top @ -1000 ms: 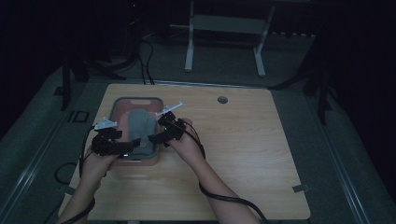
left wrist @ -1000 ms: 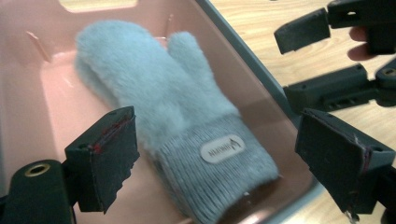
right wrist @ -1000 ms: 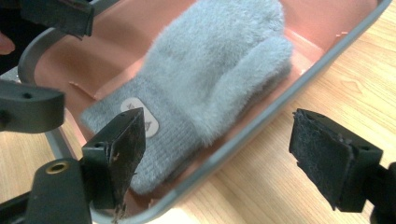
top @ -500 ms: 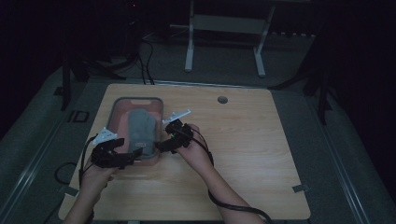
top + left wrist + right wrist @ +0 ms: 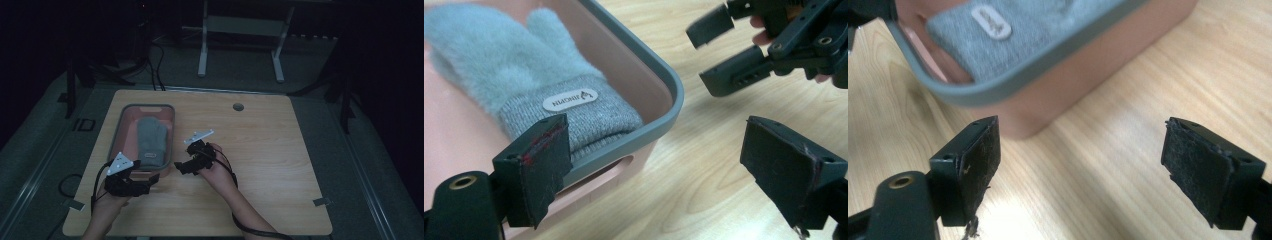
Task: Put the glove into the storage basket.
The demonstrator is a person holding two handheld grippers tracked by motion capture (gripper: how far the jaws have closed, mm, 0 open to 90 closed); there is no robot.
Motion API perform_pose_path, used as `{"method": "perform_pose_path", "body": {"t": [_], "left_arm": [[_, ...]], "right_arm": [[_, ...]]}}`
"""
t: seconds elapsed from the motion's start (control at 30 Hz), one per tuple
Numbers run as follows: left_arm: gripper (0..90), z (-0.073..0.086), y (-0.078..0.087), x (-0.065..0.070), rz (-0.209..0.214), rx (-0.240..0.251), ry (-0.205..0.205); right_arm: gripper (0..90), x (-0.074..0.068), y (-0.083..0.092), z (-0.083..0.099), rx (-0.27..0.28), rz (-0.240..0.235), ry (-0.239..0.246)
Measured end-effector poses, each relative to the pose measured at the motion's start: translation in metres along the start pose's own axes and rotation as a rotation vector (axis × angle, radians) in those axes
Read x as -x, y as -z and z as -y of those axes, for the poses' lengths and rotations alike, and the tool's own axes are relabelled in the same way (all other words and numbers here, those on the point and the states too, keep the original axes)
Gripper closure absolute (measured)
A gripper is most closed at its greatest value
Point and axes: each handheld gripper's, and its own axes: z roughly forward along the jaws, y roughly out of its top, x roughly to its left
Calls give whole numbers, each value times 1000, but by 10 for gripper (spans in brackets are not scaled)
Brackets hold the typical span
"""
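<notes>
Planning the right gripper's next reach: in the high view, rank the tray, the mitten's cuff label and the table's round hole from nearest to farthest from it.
From the right gripper:
1. Tray: its near right corner sits just to the gripper's left.
2. Label: inside the tray, on the mitten's cuff, farther left.
3. Hole: at the table's far edge, up and right.

Mitten [image 5: 524,65] fingertips cut off; tray [image 5: 1058,70] rim blurred
</notes>
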Motion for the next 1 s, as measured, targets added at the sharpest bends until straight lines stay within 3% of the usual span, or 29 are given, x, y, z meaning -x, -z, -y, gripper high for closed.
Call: {"method": "perform_pose_path", "body": {"t": [0.33,0.43,0.7,1.0], "left_arm": [[135,13,12,12,-10,90,-37],[135,18,13,14,1,82,-40],[135,42,2,23,45,5,-66],[135,55,-8,18,57,-28,-53]], "right_arm": [[159,4,-3,23,-20,-9,-15],[159,4,-3,26,-20,-9,-16],[159,6,-6,38,-25,-11,-31],[159,9,-9,47,-34,-4,-25]]}}
